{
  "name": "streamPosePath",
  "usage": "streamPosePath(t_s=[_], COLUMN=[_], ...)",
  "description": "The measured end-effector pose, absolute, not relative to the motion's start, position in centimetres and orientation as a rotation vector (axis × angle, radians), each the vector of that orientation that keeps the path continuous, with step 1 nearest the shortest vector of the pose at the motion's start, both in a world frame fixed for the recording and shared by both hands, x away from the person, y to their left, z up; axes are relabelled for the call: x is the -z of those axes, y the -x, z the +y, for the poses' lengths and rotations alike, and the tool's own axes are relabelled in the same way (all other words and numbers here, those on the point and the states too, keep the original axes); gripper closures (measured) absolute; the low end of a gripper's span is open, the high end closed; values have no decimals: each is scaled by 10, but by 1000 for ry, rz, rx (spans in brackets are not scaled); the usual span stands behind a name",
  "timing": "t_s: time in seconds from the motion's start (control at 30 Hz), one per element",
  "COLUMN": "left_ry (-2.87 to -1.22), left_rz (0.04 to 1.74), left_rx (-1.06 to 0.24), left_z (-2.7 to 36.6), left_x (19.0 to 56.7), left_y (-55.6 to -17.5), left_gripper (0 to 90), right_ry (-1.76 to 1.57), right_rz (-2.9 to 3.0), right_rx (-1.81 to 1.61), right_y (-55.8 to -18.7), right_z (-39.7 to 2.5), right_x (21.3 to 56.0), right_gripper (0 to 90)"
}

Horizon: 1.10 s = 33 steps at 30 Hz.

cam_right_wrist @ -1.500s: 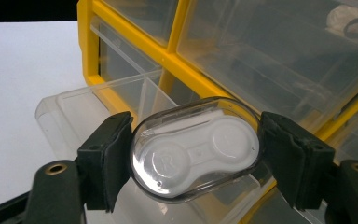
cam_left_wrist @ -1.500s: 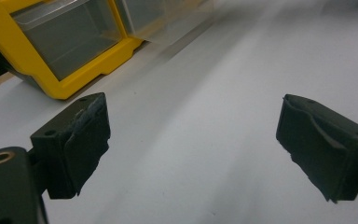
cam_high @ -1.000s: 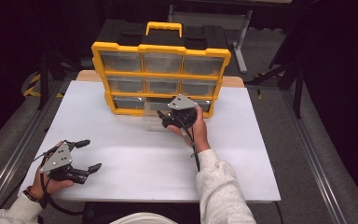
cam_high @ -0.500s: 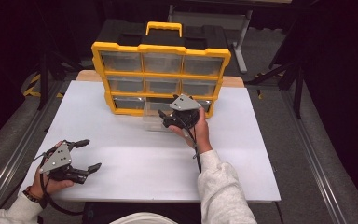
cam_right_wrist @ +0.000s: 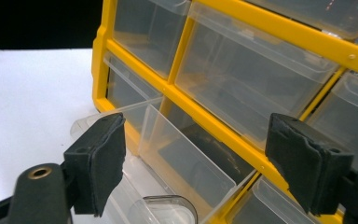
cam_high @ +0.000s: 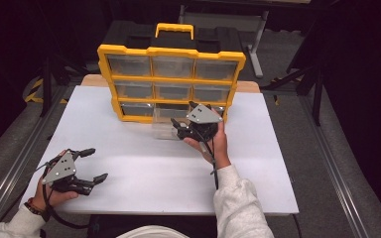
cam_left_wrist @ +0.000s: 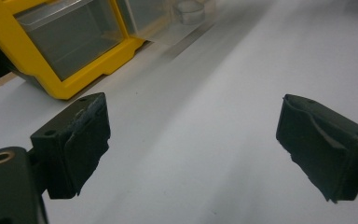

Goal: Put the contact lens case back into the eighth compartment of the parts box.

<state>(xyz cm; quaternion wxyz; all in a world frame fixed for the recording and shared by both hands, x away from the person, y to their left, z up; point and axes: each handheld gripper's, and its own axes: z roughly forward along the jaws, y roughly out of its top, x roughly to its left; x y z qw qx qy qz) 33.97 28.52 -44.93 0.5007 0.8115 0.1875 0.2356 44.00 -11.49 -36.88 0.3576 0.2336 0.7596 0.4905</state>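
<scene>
A yellow organizer [cam_high: 171,51] with clear drawers stands upright at the back of the white table [cam_high: 144,168]. Its bottom middle drawer [cam_high: 164,130] is pulled out onto the table. My right gripper [cam_high: 182,119] hovers over that drawer's right side, open and holding nothing. In the right gripper view the drawer's clear wall [cam_right_wrist: 168,140] lies between the spread jaws of the right gripper [cam_right_wrist: 198,151], and the yellow frame [cam_right_wrist: 223,126] runs behind it. My left gripper [cam_high: 95,164] rests open near the front left of the table, far from the organizer.
In the left gripper view bare white table lies between the jaws of the left gripper [cam_left_wrist: 191,140], with the organizer's corner [cam_left_wrist: 70,88] at upper left. Black stands and a metal rail [cam_high: 10,163] flank the table. A sleeved forearm [cam_high: 238,203] reaches in from the bottom.
My right gripper has shifted slightly to the right and toward the front at the pulled-out drawer. The left gripper has not moved.
</scene>
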Motion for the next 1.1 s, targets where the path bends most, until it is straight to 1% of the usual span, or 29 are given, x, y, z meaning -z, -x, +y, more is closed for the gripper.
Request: streamPosePath(t_s=[0.17, 0.67, 1.1], left_ry=[-1954, -1950, -1961], left_rz=[455, 450, 444], left_rx=[-568, -567, -571], left_z=[286, 287, 286], left_x=[449, 448, 448], left_y=[-339, -339, -339], left_gripper=[108, 108, 108], right_ry=[-570, -541, -530], right_rz=[1953, 1954, 1966], right_rx=[-1250, -1230, -1218], right_y=[-433, -419, -407], right_z=[-118, -124, -137], right_x=[362, 356, 359], right_gripper=[210, 206, 206])
